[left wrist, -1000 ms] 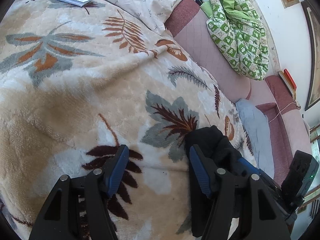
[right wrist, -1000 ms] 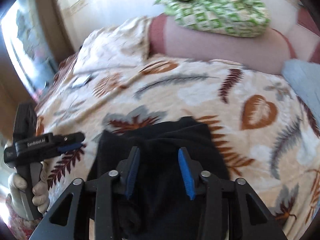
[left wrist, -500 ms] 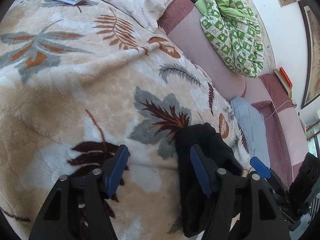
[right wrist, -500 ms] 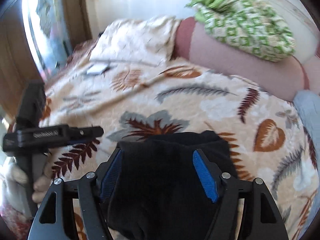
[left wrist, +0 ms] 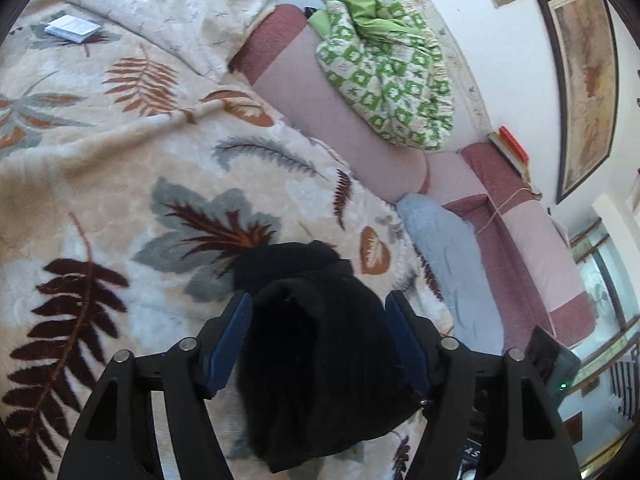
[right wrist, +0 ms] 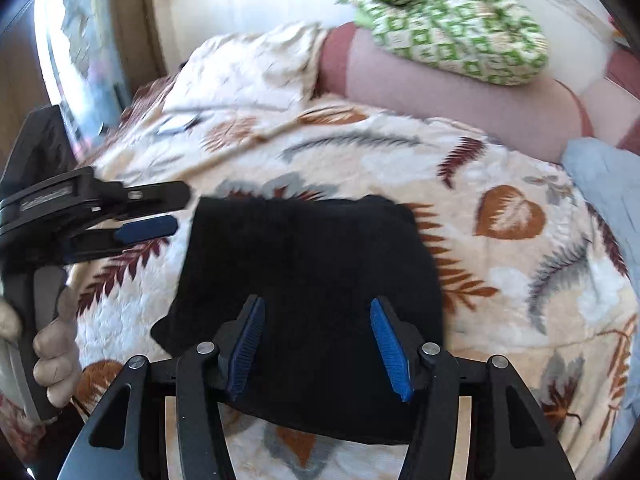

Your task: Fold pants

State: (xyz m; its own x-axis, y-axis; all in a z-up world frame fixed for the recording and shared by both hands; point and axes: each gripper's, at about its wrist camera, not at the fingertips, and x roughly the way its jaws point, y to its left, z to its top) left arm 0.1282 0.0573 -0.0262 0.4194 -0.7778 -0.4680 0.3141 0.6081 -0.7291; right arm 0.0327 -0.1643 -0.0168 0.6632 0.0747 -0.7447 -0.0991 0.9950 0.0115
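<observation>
Lying folded into a compact dark bundle, the black pants (right wrist: 312,272) rest on the leaf-patterned blanket (right wrist: 520,280) that covers the bed, and this blanket serves as the landmark for everything else.

In the right wrist view the right gripper (right wrist: 318,348) hangs above the near edge of the pants with its blue-padded fingers (right wrist: 390,348) spread wide apart and nothing between them; whether the pads touch the cloth cannot be told. At the left edge of the blanket in that view, the left gripper (right wrist: 148,210) points sideways toward the pants' far left corner, gripped around its handle by the person's hand (right wrist: 52,364).

In the left wrist view the left gripper (left wrist: 318,340) has its two fingers (left wrist: 228,344) parted, one on each side of a raised hump of the pants (left wrist: 316,352). The cloth fills the gap between them, yet the pads stand at its flanks and do not visibly pinch it.

Beyond the blanket's far edge runs a pink bolster (left wrist: 340,120), with a green-and-white checked quilt (left wrist: 392,80) piled on it. A cream pillow (left wrist: 172,4) lies at the blanket's far left corner, a small white booklet (left wrist: 72,28) rests on the blanket just beside it, and a pale blue cloth (left wrist: 448,256) lies along the blanket's right edge.
</observation>
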